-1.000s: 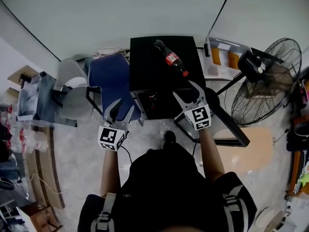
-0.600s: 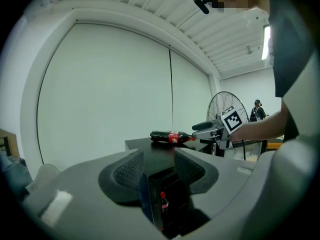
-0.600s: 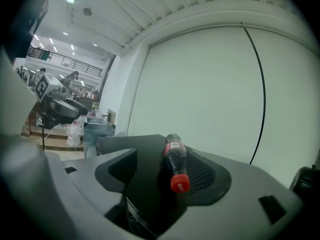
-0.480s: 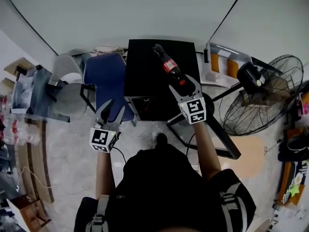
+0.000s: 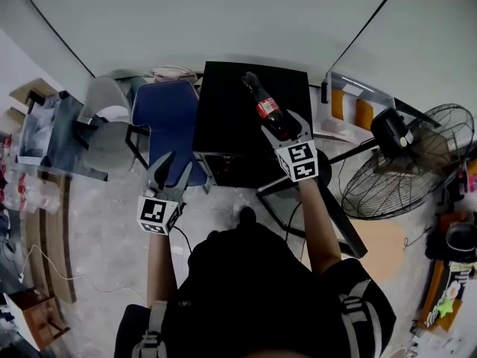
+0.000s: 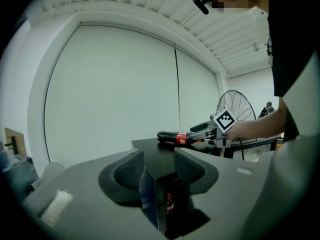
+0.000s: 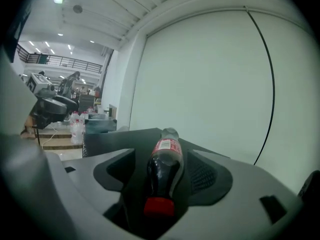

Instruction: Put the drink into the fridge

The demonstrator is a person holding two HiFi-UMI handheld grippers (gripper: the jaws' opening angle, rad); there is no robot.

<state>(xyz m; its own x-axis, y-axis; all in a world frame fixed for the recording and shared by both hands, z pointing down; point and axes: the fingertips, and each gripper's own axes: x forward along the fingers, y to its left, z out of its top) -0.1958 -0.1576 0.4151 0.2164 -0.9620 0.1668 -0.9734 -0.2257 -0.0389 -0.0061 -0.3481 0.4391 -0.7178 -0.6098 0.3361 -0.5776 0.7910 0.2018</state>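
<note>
Right gripper [image 5: 281,124] lies stretched out over the top of the black fridge [image 5: 223,110], its jaws set wide and straddling the cola bottle [image 5: 267,109] at the neck end. Its own view shows the bottle's red cap [image 7: 159,206] nearest the camera and the dark body running away between the two pads, with a thin gap on either side, so the jaws flank the bottle without pressing on it. The bottle lies on its side on the fridge's top, toward the right half, cap pointing at the person and base toward the pale wall [image 5: 223,21]. Left gripper [image 5: 177,166] hangs lower, in front of the fridge's left front corner and just beside the blue chair [image 5: 168,114], its jaws also apart with nothing gripped. Along them its view looks at that corner of the fridge, where a second small bottle [image 6: 170,208] with a red label stands inside, seen through the front. From that same view the right gripper's marker cube [image 6: 224,119] and the lying bottle show on top of the fridge. To the right of the fridge stands a floor fan [image 5: 406,166], and a grey chair [image 5: 104,125] sits left of the blue one
</note>
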